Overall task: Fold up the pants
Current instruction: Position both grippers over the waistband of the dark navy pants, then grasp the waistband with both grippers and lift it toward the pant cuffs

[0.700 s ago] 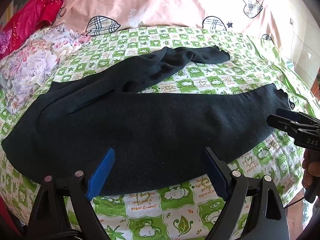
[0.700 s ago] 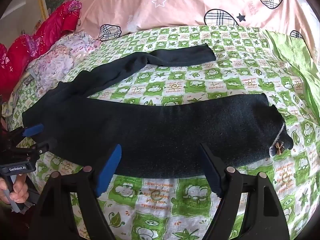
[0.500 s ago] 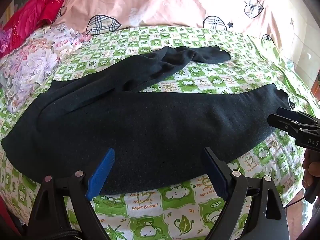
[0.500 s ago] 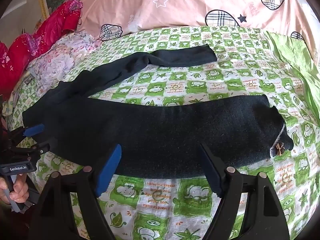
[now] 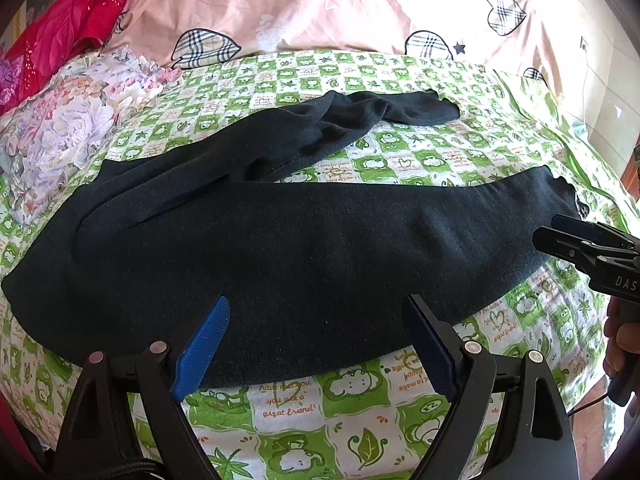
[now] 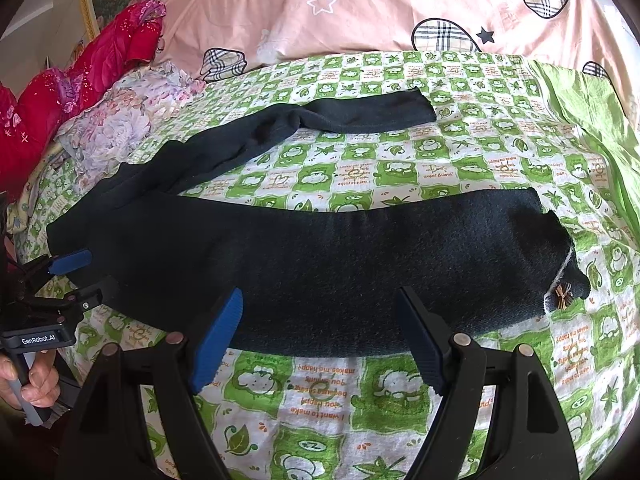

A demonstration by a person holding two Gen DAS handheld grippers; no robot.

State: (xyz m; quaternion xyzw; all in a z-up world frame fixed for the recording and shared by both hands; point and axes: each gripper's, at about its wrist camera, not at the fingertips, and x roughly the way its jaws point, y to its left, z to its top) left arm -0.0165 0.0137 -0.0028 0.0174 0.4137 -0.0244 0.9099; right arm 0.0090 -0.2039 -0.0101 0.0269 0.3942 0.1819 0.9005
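Observation:
Dark navy pants (image 5: 304,248) lie spread on the bed, waist at the left, the near leg running right and the far leg angled toward the back. They also show in the right wrist view (image 6: 360,264), with a small bow (image 6: 563,297) at the near leg's cuff. My left gripper (image 5: 316,340) is open and empty over the pants' near edge close to the waist. My right gripper (image 6: 320,336) is open and empty over the near leg's front edge. The right gripper also shows in the left wrist view (image 5: 560,232), beside the cuff.
A green-and-white checked sheet (image 5: 320,408) covers the bed. A pink quilt with plaid hearts (image 5: 320,4) lies at the back. A floral pillow (image 5: 68,120) and red bedding (image 5: 68,20) sit at the back left. A green cloth (image 6: 592,120) lies at the right.
Both views have shifted only slightly; the pants lie as before and both grippers stay open.

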